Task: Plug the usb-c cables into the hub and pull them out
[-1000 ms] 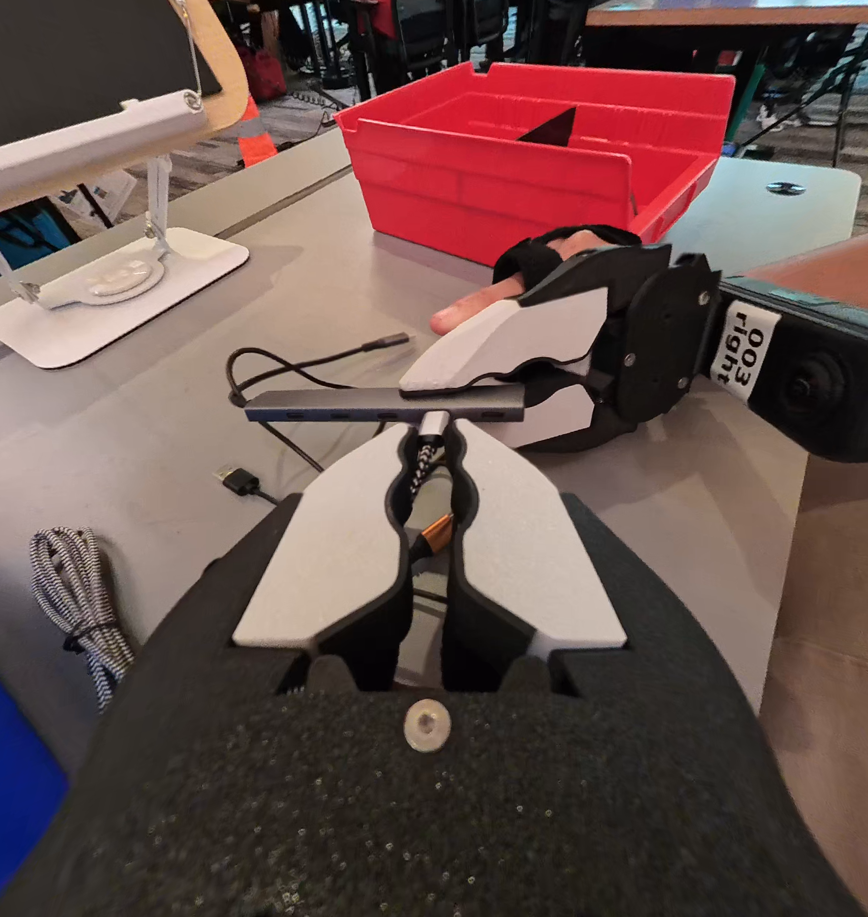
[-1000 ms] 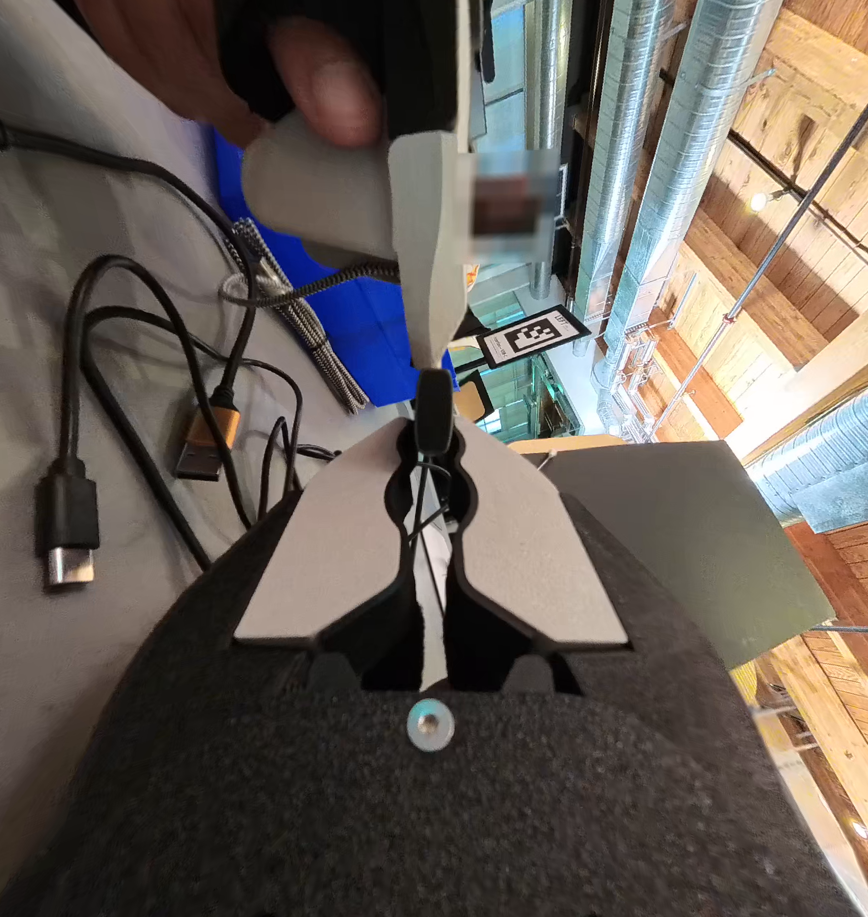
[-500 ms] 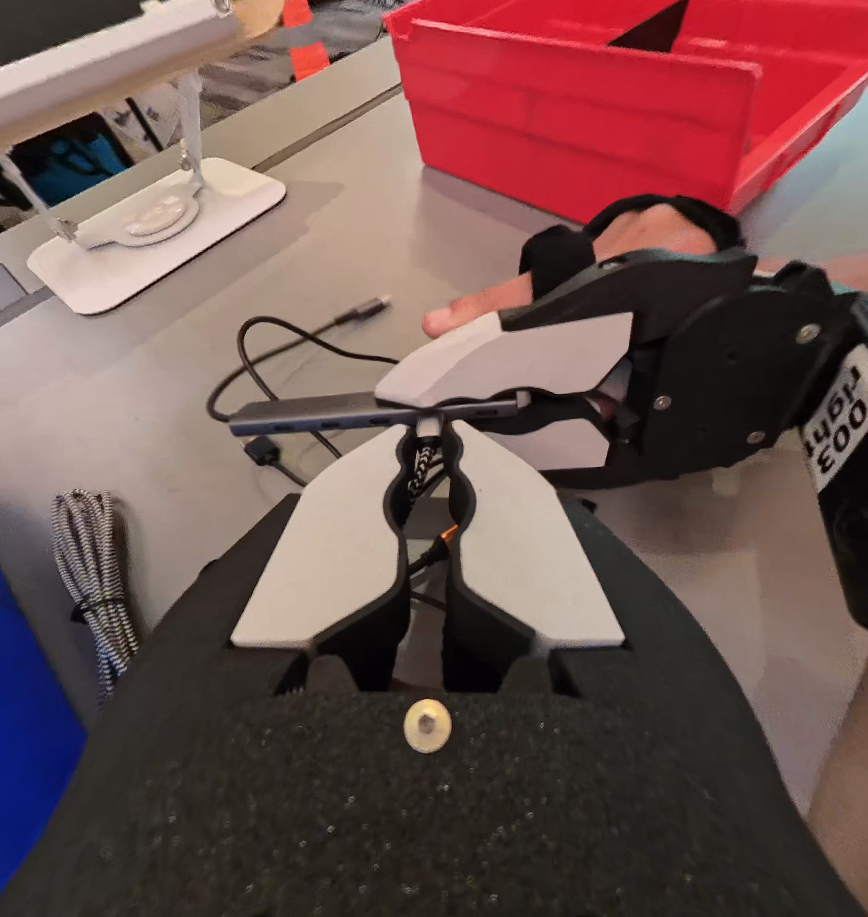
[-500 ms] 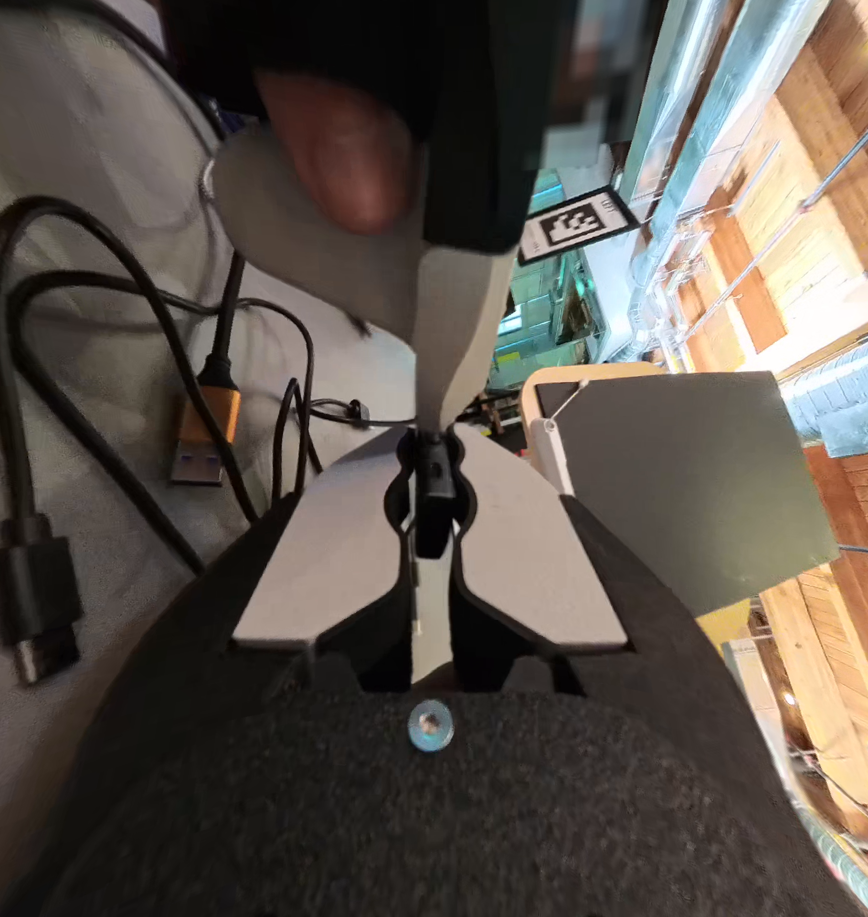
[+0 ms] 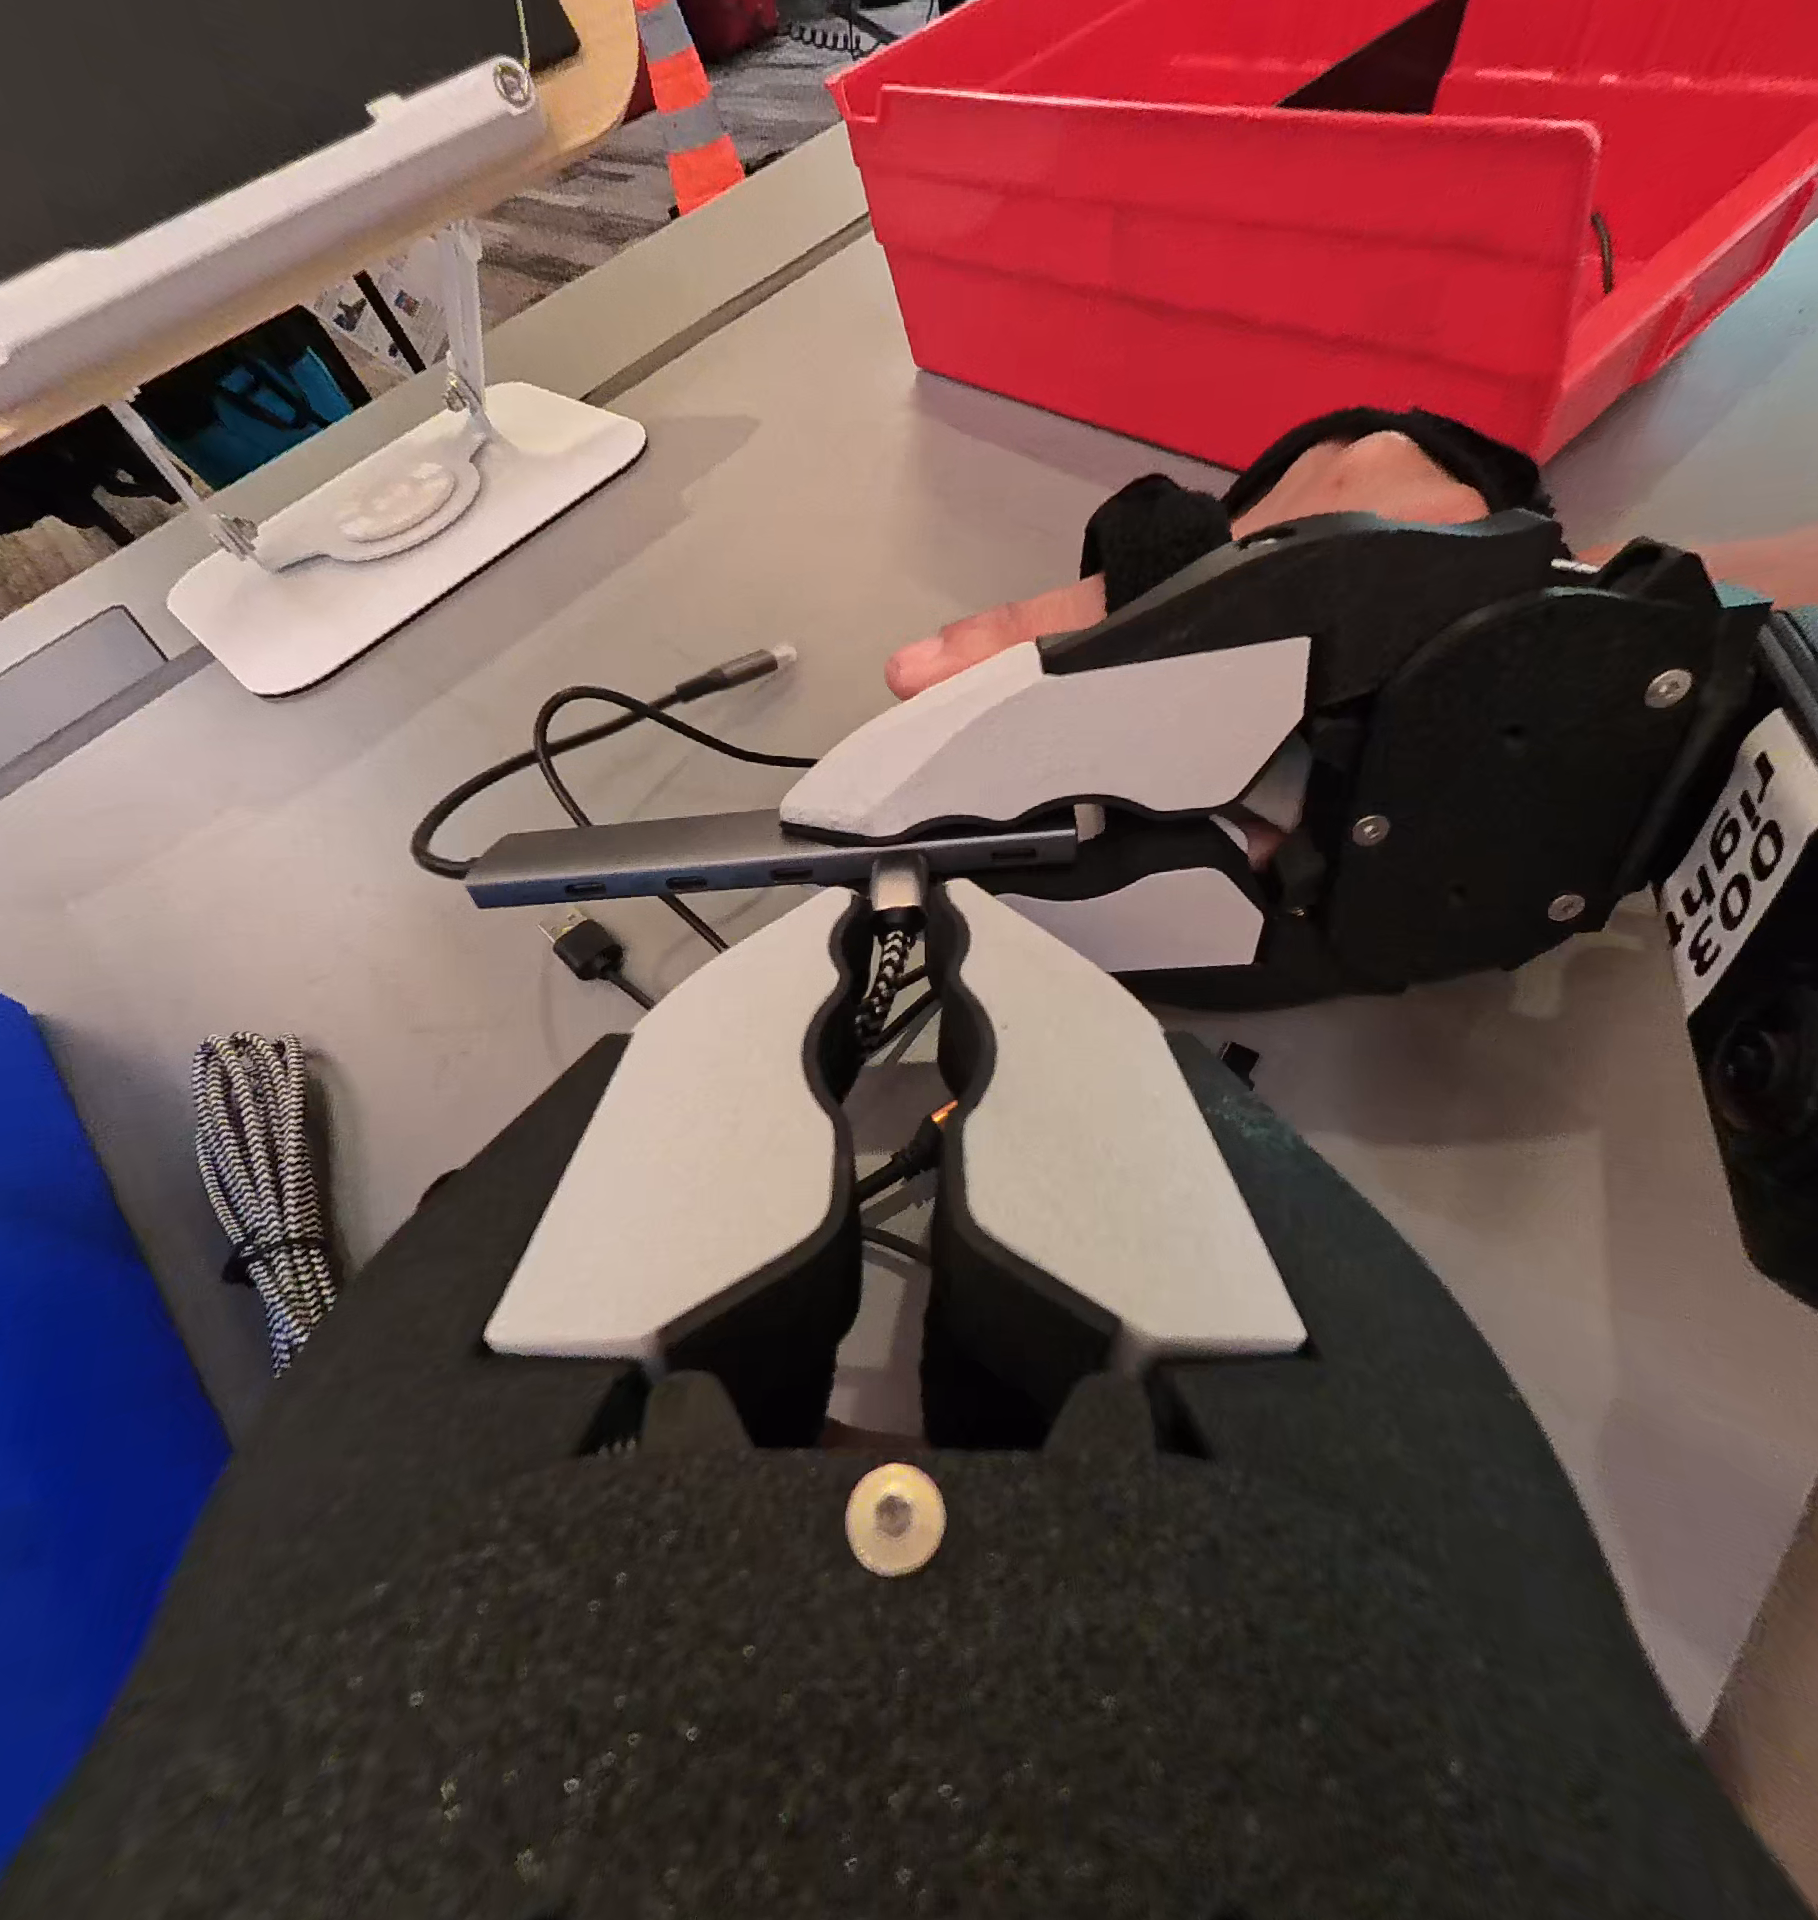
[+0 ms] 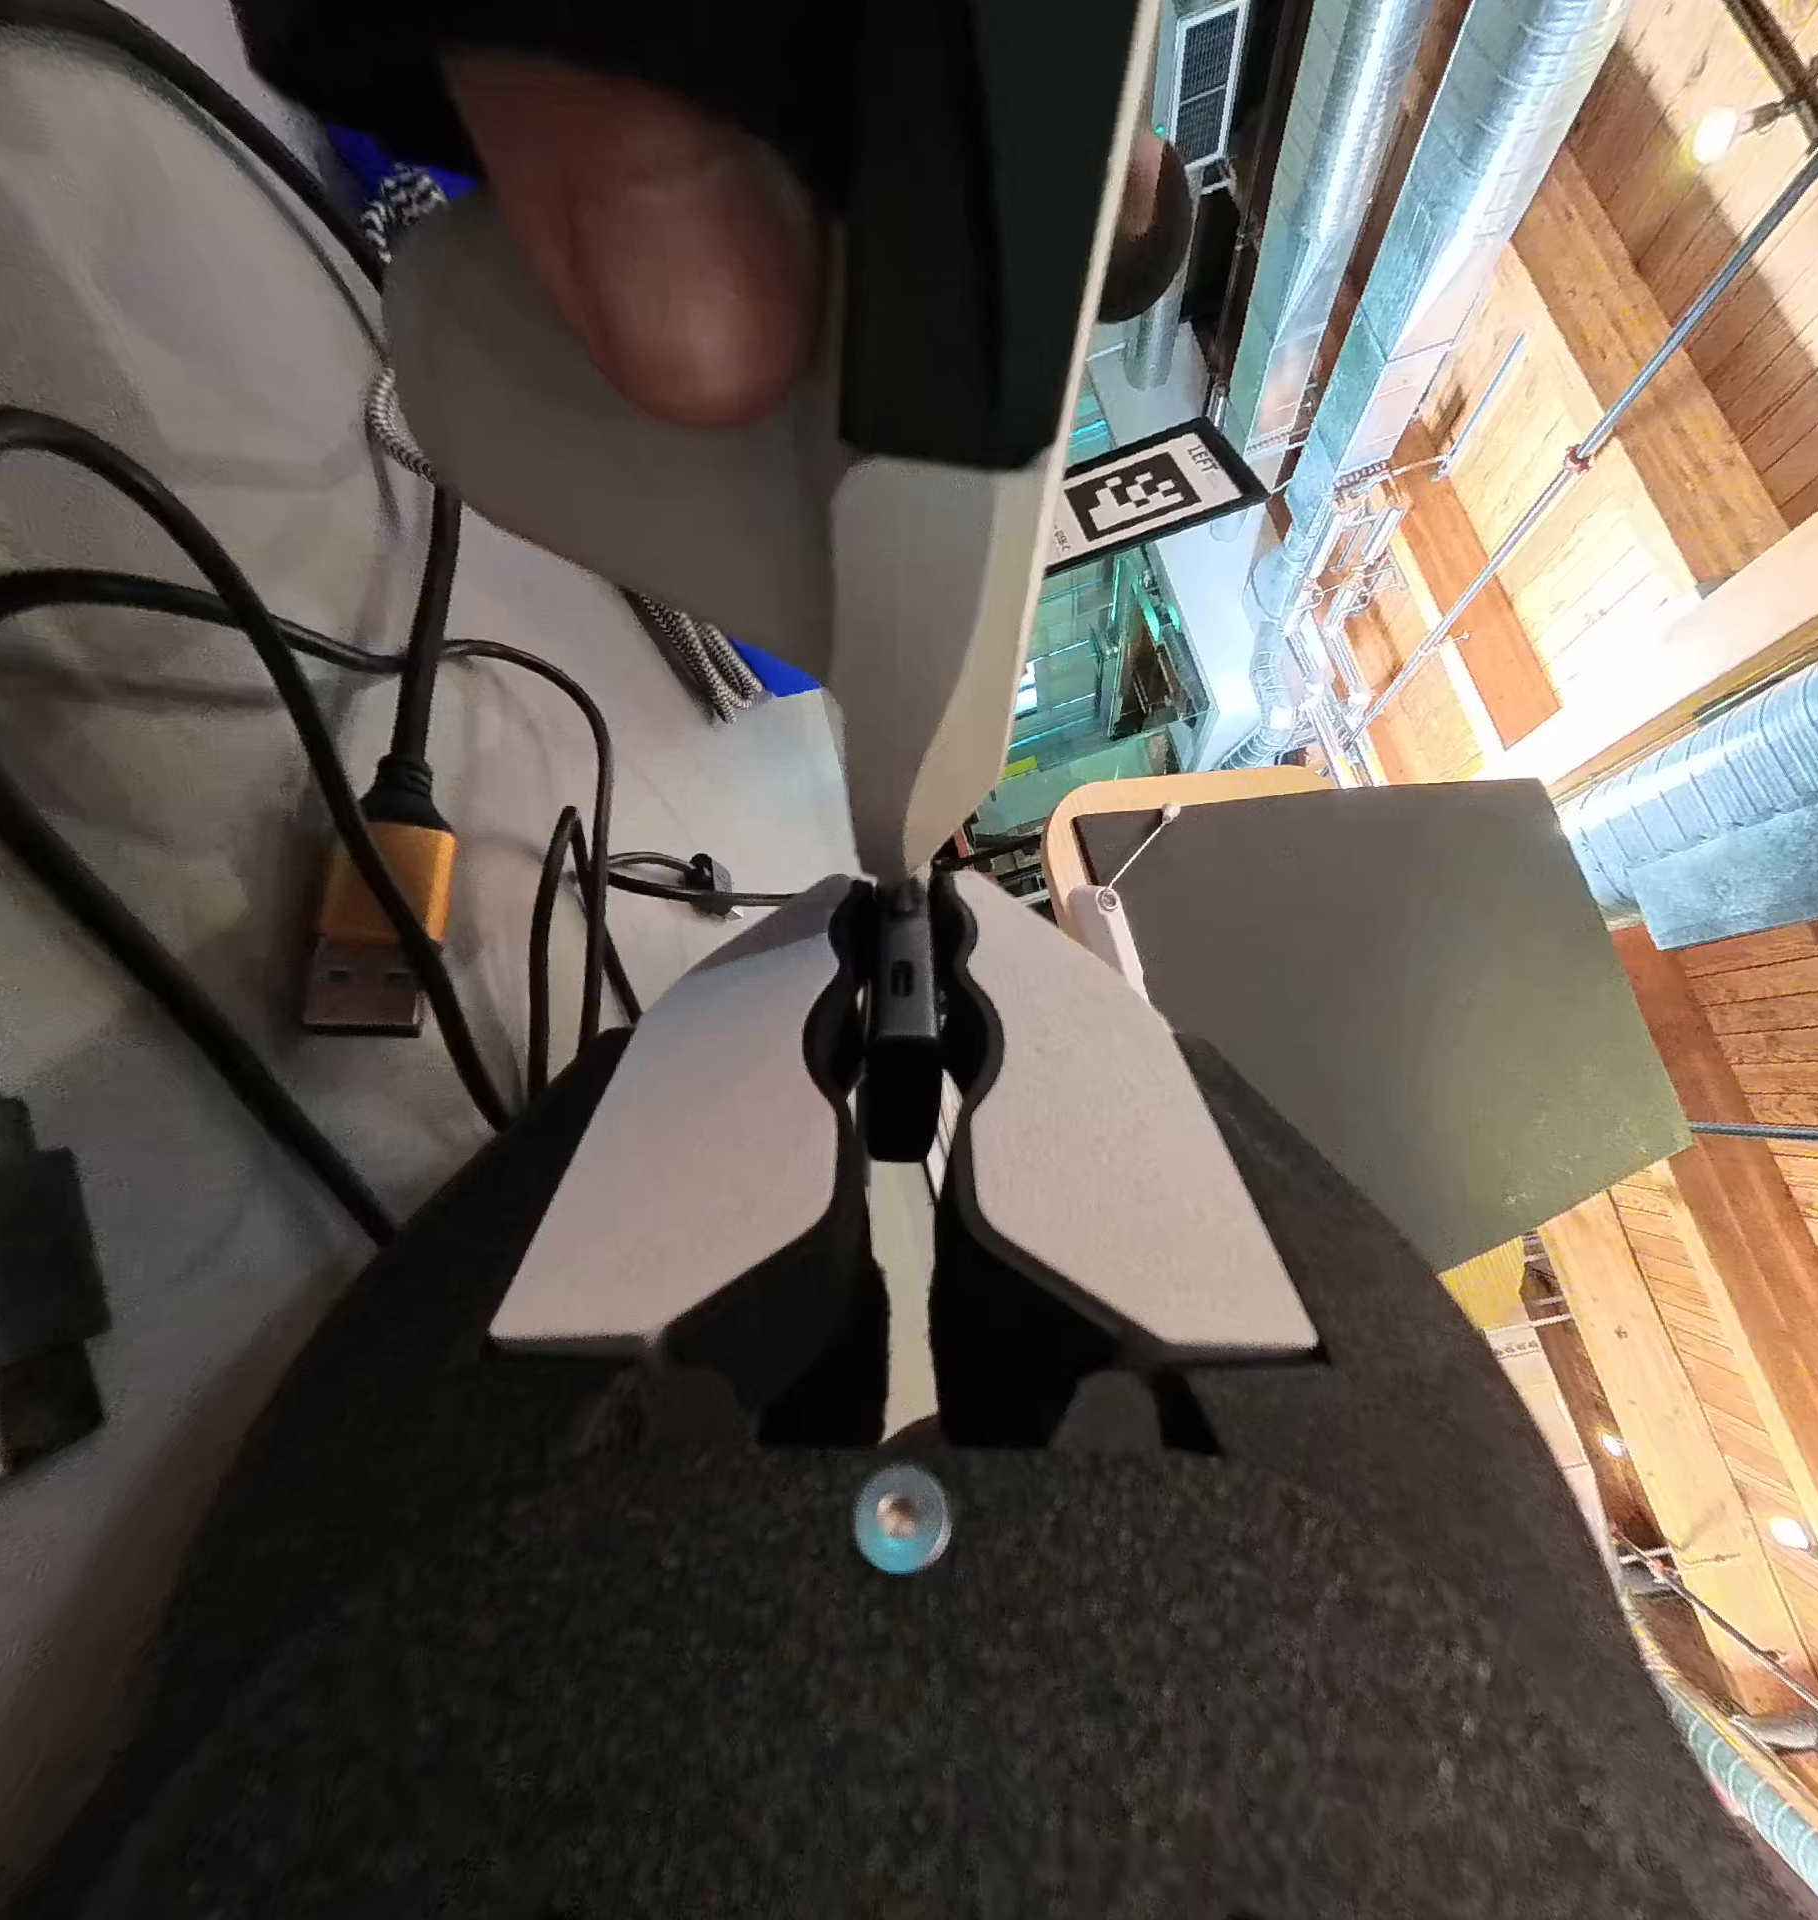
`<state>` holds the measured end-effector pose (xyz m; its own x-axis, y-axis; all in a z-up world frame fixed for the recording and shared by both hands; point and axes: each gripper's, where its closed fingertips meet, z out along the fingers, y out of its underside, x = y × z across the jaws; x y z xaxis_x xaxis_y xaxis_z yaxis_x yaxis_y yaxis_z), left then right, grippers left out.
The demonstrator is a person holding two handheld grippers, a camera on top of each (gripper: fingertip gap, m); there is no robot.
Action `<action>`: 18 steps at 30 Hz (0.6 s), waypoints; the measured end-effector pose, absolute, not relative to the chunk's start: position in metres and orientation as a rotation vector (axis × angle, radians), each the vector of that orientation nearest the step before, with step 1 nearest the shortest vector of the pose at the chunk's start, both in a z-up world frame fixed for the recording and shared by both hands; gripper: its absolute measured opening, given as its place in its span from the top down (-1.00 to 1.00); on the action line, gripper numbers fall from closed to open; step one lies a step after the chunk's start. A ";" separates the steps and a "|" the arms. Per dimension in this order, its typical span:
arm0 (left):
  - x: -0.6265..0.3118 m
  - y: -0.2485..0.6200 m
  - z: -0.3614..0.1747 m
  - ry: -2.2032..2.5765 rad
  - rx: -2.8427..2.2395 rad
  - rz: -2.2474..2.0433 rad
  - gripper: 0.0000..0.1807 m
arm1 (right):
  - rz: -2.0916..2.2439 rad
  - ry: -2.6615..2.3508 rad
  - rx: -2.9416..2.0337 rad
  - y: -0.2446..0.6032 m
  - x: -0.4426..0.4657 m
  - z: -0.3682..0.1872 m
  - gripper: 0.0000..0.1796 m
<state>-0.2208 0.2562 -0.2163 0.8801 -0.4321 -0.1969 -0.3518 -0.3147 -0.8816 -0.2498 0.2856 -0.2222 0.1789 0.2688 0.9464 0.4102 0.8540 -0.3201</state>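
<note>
The left gripper [image 5: 897,906] is closed tight on the silver metal plug of a black-and-white braided usb-c cable [image 5: 889,961], the braid running back between its grey fingers. The plug's tip sits in a port on the near side face of the slim, dark grey metal hub [image 5: 718,857], the second port from the hub's right end. The right gripper [image 5: 946,862], lying on its side, has clamped that right end between its upper and lower fingers and holds the hub level, lifted clear of the grey table [image 5: 780,499]; in the right wrist view the hub [image 6: 900,1023] shows end-on, pinched between the fingers. A person's hand in a black fingerless glove [image 5: 1331,499] holds this gripper.

The hub's own thin black lead [image 5: 572,727] loops from its left end and lies on the table, ending in a small plug. Under the hub a black USB-A plug [image 5: 583,945] rests on the table, and an orange-collared USB-A plug [image 6: 375,935] lies close by. A bundled braided cable [image 5: 261,1174] lies to the left beside a blue bin [image 5: 43,1403]. Farther back stand a red plastic bin [image 5: 1300,229] and a white stand [image 5: 406,530].
</note>
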 end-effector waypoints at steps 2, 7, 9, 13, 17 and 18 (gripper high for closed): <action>-0.220 0.256 -0.215 0.570 -1.924 -0.089 0.89 | -0.100 -1.407 -0.587 0.286 -0.249 -0.221 0.88; -0.221 0.256 -0.215 0.581 -1.924 -0.052 0.89 | -0.088 -1.413 -0.595 0.286 -0.250 -0.222 0.87; -0.221 0.256 -0.215 0.578 -1.920 -0.028 0.90 | -0.074 -1.416 -0.609 0.286 -0.251 -0.223 0.87; -0.218 0.253 -0.206 0.578 -1.904 -0.008 0.90 | -0.022 -1.389 -0.627 0.283 -0.249 -0.217 0.87; -0.220 0.251 -0.207 0.546 -1.917 -0.023 0.89 | -0.075 -1.424 -0.682 0.294 -0.249 -0.226 0.87; -0.210 0.242 -0.173 0.551 -1.725 -0.086 0.91 | -0.211 -1.479 -0.869 0.330 -0.239 -0.247 0.88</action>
